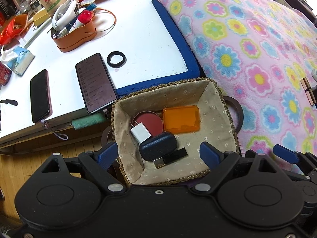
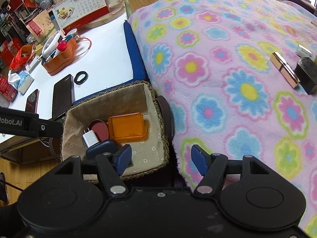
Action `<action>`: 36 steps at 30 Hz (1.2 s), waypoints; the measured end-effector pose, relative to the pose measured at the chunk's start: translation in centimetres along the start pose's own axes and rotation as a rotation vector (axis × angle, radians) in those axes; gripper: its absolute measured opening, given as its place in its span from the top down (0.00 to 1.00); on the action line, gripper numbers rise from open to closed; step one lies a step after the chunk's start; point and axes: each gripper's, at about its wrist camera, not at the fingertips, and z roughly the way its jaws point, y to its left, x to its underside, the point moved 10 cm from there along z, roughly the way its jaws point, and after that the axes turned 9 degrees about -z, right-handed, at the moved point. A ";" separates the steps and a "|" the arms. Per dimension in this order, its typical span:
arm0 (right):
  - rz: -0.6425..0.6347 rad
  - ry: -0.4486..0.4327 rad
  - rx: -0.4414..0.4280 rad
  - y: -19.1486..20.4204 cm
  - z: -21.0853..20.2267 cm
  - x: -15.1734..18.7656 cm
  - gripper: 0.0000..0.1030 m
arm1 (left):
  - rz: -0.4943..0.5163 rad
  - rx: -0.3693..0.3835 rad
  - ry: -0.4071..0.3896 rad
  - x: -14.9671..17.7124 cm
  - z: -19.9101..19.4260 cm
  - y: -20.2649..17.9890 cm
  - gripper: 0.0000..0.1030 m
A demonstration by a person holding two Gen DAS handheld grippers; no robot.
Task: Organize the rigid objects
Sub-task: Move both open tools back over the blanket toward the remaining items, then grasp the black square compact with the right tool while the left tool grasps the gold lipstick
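A woven basket (image 1: 221, 107) with a floral cloth liner sits between the white table's (image 1: 138, 39) blue-edged near corner and the flowered blanket (image 1: 247, 39). Inside it lie a round dark-red tin (image 1: 152, 121) and an orange translucent case (image 1: 181, 119) side by side against the far wall, a white plug adapter (image 1: 140, 131) overlapping the tin's near edge, a dark-blue oval case (image 1: 157, 145) in front of that, and a black USB stick (image 1: 170, 157) poking out from under the oval case toward the near wall. On the table an orange desk organizer (image 1: 76, 37) holds a white device, pens and a red-capped item. The left gripper (image 1: 160, 154) hangs over the basket's near edge, jaws wide apart and holding nothing, with the oval case and USB stick seen between its fingers below. The right gripper (image 2: 161, 159) hovers over the basket's right rim where it meets the blanket, its jaws partly apart and empty; its left finger (image 2: 123, 158) hides part of the oval case. Farther out, near the blanket's right edge, lie a gold lipstick tube (image 2: 285, 69), a black box (image 2: 306, 75) touching it, and a white item (image 2: 304, 51), too blurred to name, all well apart from both grippers.
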 end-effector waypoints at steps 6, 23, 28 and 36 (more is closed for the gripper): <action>0.027 -0.020 0.007 -1.6 -1.2 0.5 0.35 | -0.003 0.007 -0.002 0.0 -0.1 -0.1 0.17; 0.159 -0.213 0.276 -15.6 -5.8 3.0 0.29 | 0.037 0.017 -0.030 -0.2 -0.9 -2.1 0.17; 0.216 -0.231 0.427 -23.3 -5.9 4.1 0.29 | 0.099 0.018 -0.054 -0.1 -1.3 -3.9 0.17; 0.207 -0.258 0.430 -29.1 -5.2 3.2 0.29 | 0.183 0.034 -0.057 0.4 -1.6 -7.0 0.17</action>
